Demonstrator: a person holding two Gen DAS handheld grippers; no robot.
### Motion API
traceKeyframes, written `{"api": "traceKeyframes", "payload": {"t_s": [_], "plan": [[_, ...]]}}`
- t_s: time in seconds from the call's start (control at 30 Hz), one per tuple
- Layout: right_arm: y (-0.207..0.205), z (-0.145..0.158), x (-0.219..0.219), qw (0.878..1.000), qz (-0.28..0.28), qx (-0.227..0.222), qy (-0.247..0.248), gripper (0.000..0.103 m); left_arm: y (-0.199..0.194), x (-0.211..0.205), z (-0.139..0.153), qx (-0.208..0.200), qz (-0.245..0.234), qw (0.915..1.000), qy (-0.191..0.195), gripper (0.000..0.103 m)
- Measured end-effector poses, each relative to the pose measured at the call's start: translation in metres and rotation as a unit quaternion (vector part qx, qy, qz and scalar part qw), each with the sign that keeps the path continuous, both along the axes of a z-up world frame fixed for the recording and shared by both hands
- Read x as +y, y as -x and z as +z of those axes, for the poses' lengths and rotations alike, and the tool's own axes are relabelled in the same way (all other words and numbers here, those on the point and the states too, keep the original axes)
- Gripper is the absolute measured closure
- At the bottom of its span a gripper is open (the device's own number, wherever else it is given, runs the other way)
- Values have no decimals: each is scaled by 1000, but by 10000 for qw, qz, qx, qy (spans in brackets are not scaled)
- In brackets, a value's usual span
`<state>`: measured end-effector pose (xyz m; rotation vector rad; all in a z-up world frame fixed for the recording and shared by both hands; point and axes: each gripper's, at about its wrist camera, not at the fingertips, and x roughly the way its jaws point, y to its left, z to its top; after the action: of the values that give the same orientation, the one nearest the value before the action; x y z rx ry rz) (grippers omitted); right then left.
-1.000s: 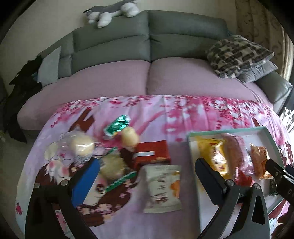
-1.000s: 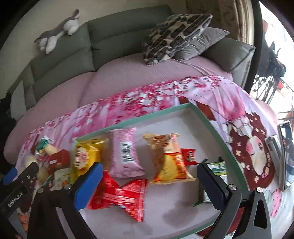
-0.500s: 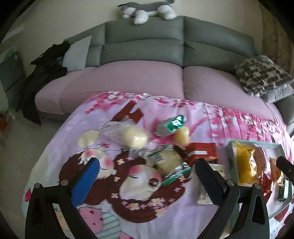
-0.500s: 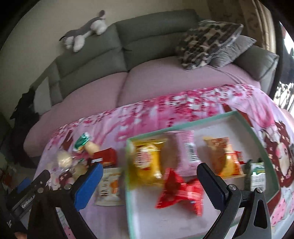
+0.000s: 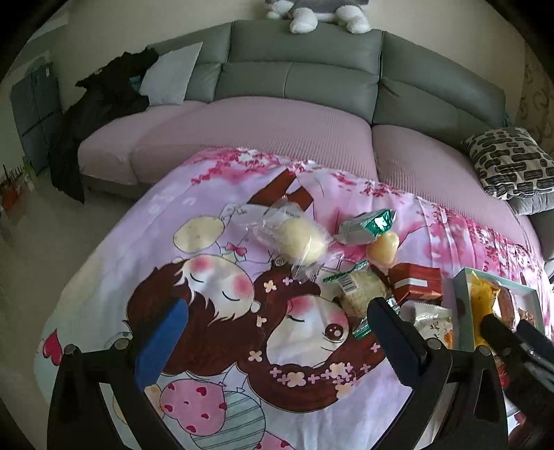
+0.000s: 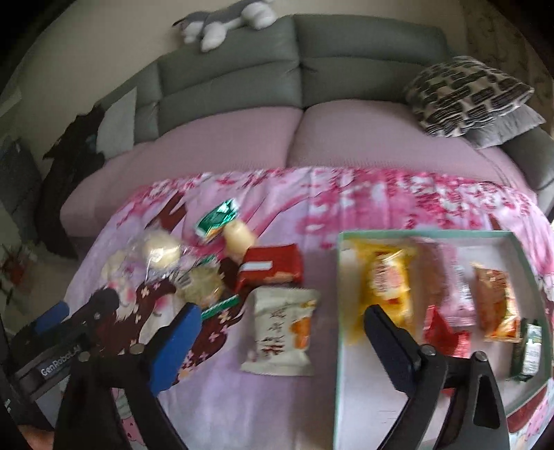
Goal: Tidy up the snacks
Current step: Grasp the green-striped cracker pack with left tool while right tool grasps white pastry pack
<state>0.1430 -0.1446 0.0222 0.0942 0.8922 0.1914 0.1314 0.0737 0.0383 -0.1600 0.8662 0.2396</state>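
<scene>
A pink cartoon-print blanket [image 5: 214,284] covers the table before a grey sofa [image 5: 304,79] with a plush toy [image 6: 225,20] on top. Loose snacks cluster at ten o'clock of the right wrist view; the white snack packet [image 6: 282,332] lies between them and the green-rimmed tray [image 6: 341,346] of packets. Both the left gripper [image 5: 277,332] and right gripper [image 6: 280,342] gape empty. Since a second ago, both have swung leftward, the tray sliding toward three o'clock.

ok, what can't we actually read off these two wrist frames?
- Tray snacks, right wrist view: motion blur, labels unreadable.
- Tray, left wrist view: cut off by the frame edge and right gripper.
- White packet, left wrist view: partly behind a left gripper finger.
- Green packet: too small to identify.
</scene>
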Motion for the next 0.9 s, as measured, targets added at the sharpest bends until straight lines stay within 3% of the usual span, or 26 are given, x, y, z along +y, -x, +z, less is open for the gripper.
{"api": "traceKeyframes", "payload": {"t_s": [0.17, 0.4, 0.7, 0.9], "plan": [[-9, -25, 11, 9993, 86, 360, 33, 26, -10, -1, -19, 241, -30, 9996, 170, 0], [-18, -47, 13, 9979, 47, 646, 66, 29, -25, -5, -45, 524, -84, 9976, 443, 0], [-26, -60, 13, 9969, -7, 777, 102, 36, -43, -10, -62, 596, -123, 9946, 842, 0], [-31, -64, 15, 9968, 17, 789, 140, 42, -59, -22, -65, 539, -315, 9940, 895, 0]]}}
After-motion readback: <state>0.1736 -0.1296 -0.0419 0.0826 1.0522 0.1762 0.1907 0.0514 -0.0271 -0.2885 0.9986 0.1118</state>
